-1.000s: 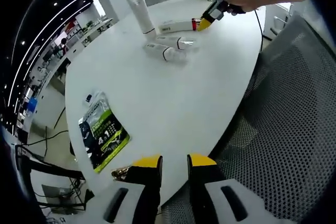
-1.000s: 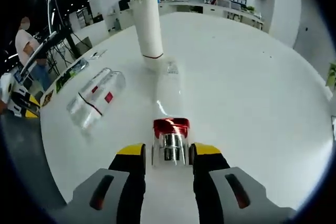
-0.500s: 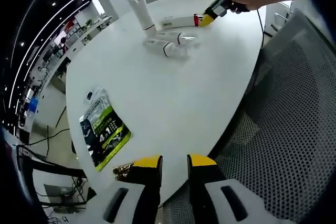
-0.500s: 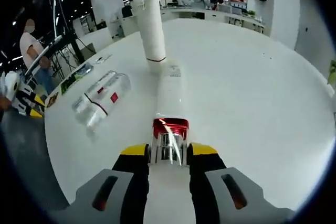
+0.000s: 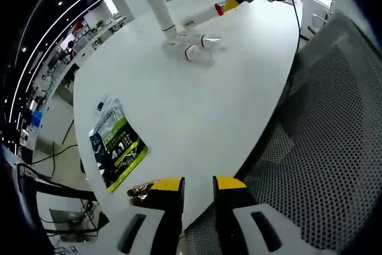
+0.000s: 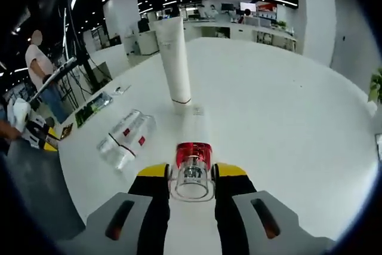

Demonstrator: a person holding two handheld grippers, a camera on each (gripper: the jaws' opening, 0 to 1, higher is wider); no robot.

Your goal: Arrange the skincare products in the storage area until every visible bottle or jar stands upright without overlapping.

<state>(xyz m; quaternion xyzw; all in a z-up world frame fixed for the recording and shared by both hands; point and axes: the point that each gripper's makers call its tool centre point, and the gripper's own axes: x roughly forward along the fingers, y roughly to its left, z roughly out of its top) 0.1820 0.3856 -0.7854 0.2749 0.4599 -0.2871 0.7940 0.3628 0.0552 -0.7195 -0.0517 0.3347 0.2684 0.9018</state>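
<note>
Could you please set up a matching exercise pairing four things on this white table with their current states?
Things:
1. tall white tube
2. red-capped bottle
3. two clear bottles
4. green packet

States:
A. lying flat near the table's edge
B. lying side by side
C. standing upright
D. held between the jaws of the right gripper

Pairs: 1-C, 2-D, 3-B, 4-A

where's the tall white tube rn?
Right gripper view: the tall white tube stands upright on the table, just beyond the red-capped bottle held in the right gripper, with two clear bottles lying to its left.
</note>
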